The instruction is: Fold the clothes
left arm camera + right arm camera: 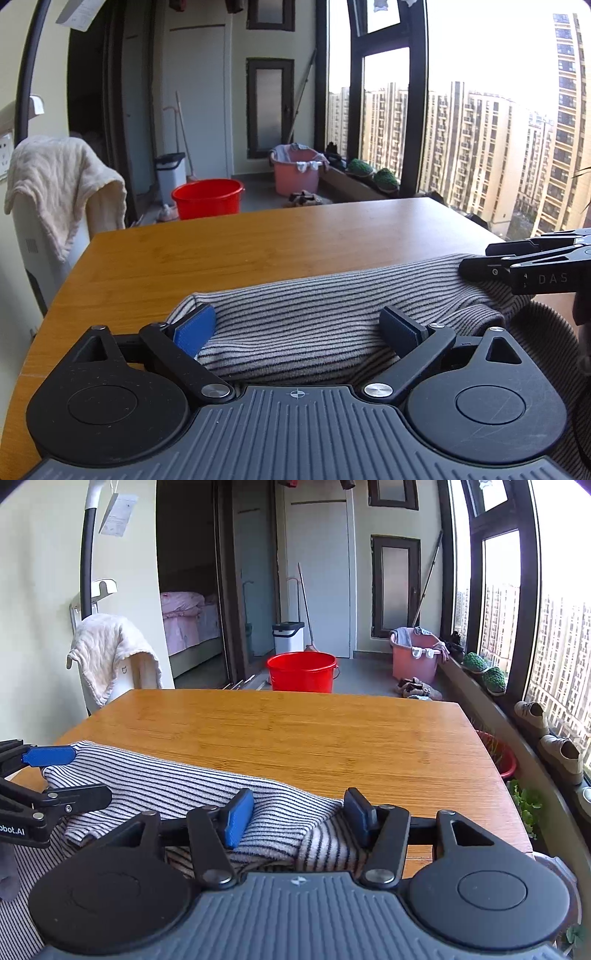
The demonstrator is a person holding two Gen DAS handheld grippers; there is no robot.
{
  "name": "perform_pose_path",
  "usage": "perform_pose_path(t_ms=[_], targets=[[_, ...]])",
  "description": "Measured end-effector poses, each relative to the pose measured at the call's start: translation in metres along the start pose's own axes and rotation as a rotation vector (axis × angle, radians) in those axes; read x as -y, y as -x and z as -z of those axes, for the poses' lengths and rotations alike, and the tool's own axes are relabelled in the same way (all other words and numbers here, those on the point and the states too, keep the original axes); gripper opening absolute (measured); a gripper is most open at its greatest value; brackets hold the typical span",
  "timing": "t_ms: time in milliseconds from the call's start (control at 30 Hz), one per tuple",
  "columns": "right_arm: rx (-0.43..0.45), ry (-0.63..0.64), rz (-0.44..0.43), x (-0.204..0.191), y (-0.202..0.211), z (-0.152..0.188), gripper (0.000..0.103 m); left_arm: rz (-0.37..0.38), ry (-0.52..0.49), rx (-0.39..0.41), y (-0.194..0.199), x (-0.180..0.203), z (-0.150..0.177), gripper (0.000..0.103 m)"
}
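A grey-and-black striped garment [303,314] lies folded in a long band on the wooden table [221,251], near its front edge. My left gripper [298,328] stands wide open over the band's left end, its blue pads resting on the cloth on either side without squeezing it. In the right wrist view the garment [166,775] runs in from the left. My right gripper [297,818] stands half open astride its right end, with a hump of cloth between the pads. Each gripper shows in the other's view: the right gripper [480,258] and the left gripper [66,775].
Beyond the table [295,731] stand a red bucket [302,672] and a pink basin [415,657] holding laundry. A cream towel [110,650] hangs over a white appliance at the left. Shoes [561,753] and small plants line the window ledge on the right.
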State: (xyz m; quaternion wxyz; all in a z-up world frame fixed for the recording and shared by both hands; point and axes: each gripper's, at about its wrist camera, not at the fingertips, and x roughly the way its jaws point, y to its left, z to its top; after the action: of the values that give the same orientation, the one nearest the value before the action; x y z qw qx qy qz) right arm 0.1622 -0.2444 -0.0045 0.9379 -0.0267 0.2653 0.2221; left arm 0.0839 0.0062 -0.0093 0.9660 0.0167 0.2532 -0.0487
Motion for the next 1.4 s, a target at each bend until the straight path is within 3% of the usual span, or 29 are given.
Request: perform_pose_path(t_ms=[267, 333, 367, 400, 467, 700, 1400], targets=[[0.041, -0.077, 0.026, 0.003, 0.025, 0.002, 0.057, 0.005, 0.017, 0.011, 0.002, -0.003, 0.002, 0.101], [0.054, -0.146, 0.016, 0.007, 0.041, 0.002, 0.052, 0.007, 0.02, 0.009, 0.001, -0.004, 0.003, 0.102], [0.044, -0.184, -0.006, 0.011, 0.047, 0.004, 0.04, 0.01, 0.022, 0.01, 0.001, -0.004, 0.003, 0.102], [0.019, -0.209, -0.029, 0.012, 0.049, 0.007, 0.036, 0.014, 0.024, 0.01, 0.001, -0.005, 0.003, 0.103], [-0.006, -0.205, -0.027, 0.008, 0.047, 0.014, 0.036, 0.019, 0.032, 0.013, 0.001, -0.006, 0.003, 0.103], [0.036, -0.079, 0.067, -0.014, 0.036, 0.023, 0.039, 0.019, 0.051, 0.021, 0.002, -0.009, 0.002, 0.103], [0.077, -0.15, 0.0, 0.0, 0.043, 0.03, 0.042, -0.015, 0.008, 0.004, -0.002, -0.003, 0.001, 0.103]])
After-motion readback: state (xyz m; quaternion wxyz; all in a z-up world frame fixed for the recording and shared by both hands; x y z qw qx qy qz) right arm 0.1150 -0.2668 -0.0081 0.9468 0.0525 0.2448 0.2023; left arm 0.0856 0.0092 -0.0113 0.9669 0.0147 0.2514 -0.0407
